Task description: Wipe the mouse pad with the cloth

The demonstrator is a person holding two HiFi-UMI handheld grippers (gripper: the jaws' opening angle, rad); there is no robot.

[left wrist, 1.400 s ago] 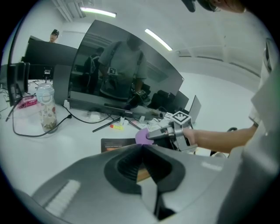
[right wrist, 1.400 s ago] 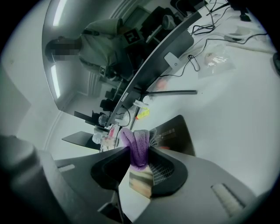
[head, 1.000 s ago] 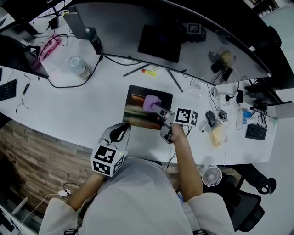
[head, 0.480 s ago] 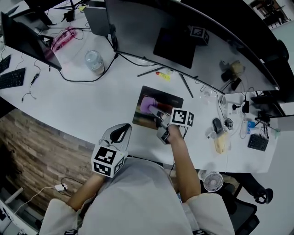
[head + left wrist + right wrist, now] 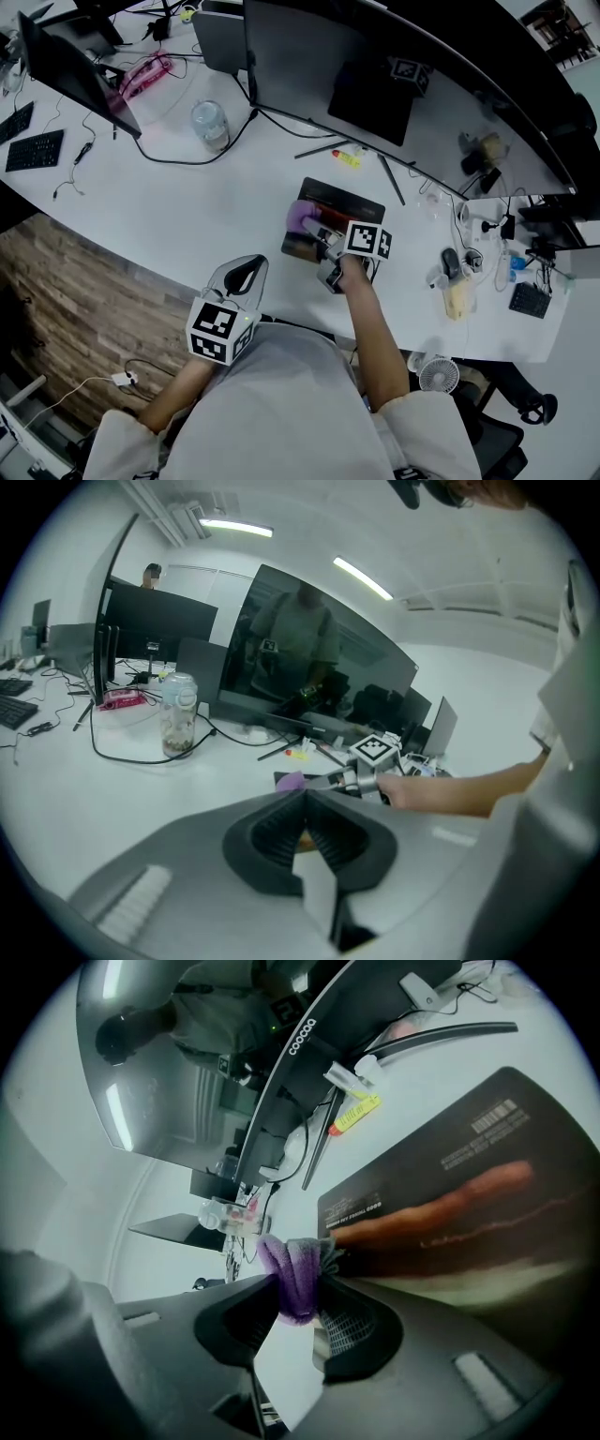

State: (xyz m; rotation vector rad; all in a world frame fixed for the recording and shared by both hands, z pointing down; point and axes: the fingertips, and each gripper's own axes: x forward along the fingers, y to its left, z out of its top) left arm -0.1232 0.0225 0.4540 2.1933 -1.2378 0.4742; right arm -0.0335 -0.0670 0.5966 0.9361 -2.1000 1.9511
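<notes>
White curved surface (image 5: 187, 202), office bay. Big curved monitor (image 5: 309, 56) runs along far side, cables about, clear jar (image 5: 210, 124) off to left. Dark mouse pad (image 5: 349, 199) w/ orange-tan print lies flat toward front edge, just ahead of person's right arm.

R gripper (image 5: 314, 228): fingers clenched on purple cloth (image 5: 301, 214). R gripper view shows it bunched between them, wad sticking out past tips. Cloth sits at pad's left edge, pressed to it as far as I can judge. Part of wad seems to overhang onto bare surface.

L gripper (image 5: 244, 272): held close to body, short of front edge, well apart from pad. Fingers closed on each other, nothing between them in L gripper view. Not in play.

Key relation: nearly whole pad lies to right of cloth and slightly farther off, toward monitor. Pad's long side runs approx left-right across surface, tilted a bit. R gripper view agrees: print and small white lettering stretch away rightward from wad.

Judgement: wipe is under way, w/ cloth at one end of a pass. Next stroke prob. needs to travel right along long side, w/ steady downward pressure. R hand is nearer and the only one loaded. Risk: pad isn't pinned by anything, so a hard drag could slide it.
</notes>
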